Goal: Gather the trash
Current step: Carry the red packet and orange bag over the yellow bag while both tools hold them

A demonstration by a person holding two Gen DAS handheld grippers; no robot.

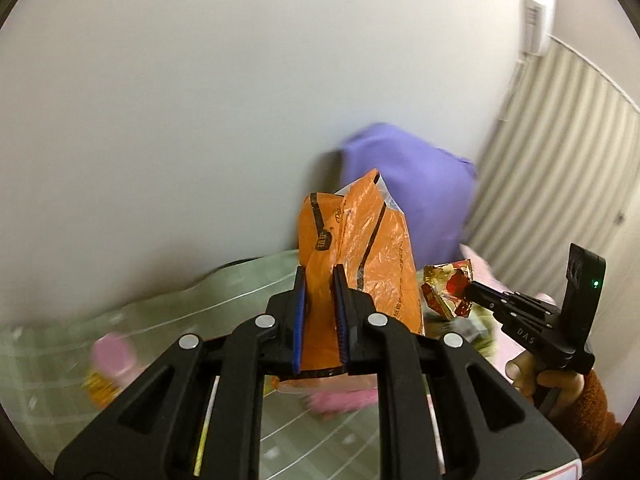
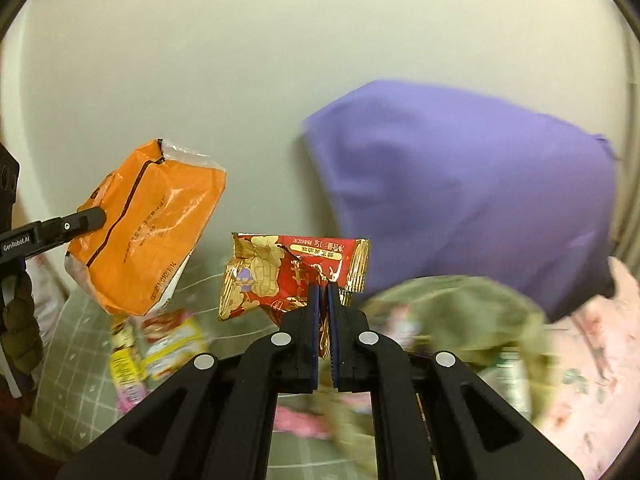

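- Purple cushion (image 2: 472,200) at 2 o'clock in the right wrist view, leaning against the pale wall (image 2: 240,60).
- Green grid-patterned cover (image 1: 224,292) spreads under everything, from 6 to 9 o'clock in the left wrist view.
- Pink floral fabric (image 2: 592,360) at 4 o'clock, touching the cushion's lower edge.
- Ribbed white panel (image 1: 560,140) at 3 o'clock, with a white box (image 1: 538,12) on the wall at 1 o'clock.

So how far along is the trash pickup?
Midway, it seems. In hand: the left claw grips an orange bag, and the right claw pinches a red-and-gold snack wrapper, both lifted. Left: blurred yellow packets lie on the green checked cover. No bin is visible.
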